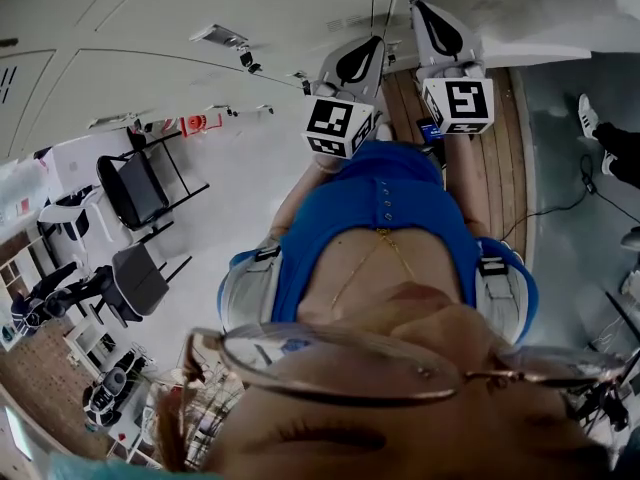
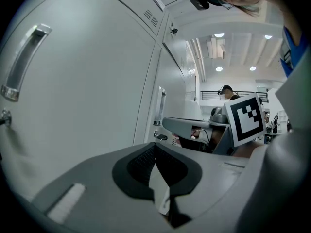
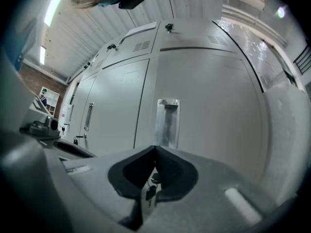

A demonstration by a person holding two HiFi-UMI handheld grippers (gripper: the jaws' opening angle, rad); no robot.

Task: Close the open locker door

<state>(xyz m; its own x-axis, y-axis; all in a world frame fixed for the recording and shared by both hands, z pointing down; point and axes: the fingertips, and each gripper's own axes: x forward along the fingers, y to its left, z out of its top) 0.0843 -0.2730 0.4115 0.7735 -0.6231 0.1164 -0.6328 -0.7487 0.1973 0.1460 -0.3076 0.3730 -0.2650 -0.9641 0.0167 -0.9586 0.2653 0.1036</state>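
Note:
Grey locker doors fill the right gripper view, and every door I see there lies flush with its neighbours. The door straight ahead has a recessed metal handle, with a key hanging in the lock below it. My right gripper is shut and empty, its tips just short of that handle. My left gripper is also shut with nothing in it, beside a locker door that has a bar handle. In the head view both grippers point at the lockers.
The right gripper's marker cube shows in the left gripper view. Black chairs and shelves with clutter stand at the left of the head view. A strip of wood planks and a cable lie at the right. A person's shoe is near the right edge.

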